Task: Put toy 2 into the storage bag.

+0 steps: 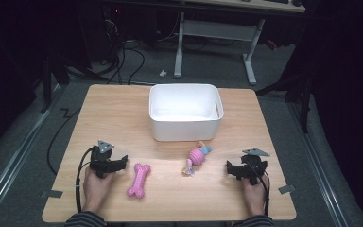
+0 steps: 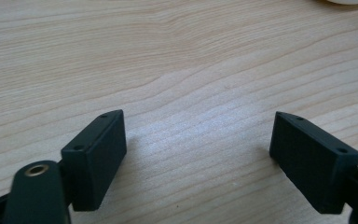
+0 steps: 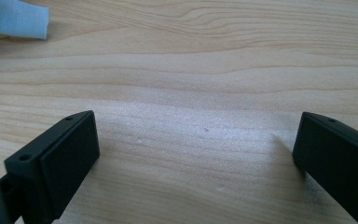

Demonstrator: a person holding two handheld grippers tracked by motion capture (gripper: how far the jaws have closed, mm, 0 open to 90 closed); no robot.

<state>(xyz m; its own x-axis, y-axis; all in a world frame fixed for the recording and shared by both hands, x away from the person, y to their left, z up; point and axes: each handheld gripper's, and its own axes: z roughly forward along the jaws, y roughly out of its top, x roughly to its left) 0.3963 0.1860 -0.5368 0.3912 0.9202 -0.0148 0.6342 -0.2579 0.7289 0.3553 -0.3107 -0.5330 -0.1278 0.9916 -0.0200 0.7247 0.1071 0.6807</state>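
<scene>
Bone toy [image 1: 139,179]: pink, knobbed ends, lying near table's [image 1: 123,109] front edge.
Left gripper [image 1: 118,163]: jaws wide, nothing between.
Right gripper [image 1: 230,169]: jaws wide, nothing between.

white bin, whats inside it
The white bin looks empty: the high view shows bare white floor and inner walls. Its near wall hides the front strip of the floor, so something small there cannot be ruled out.

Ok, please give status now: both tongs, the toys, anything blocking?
Left tongs open, empty. Right tongs open, empty. Pink bone and rope toy flat on table, white bin behind. Nothing blocking.
</scene>
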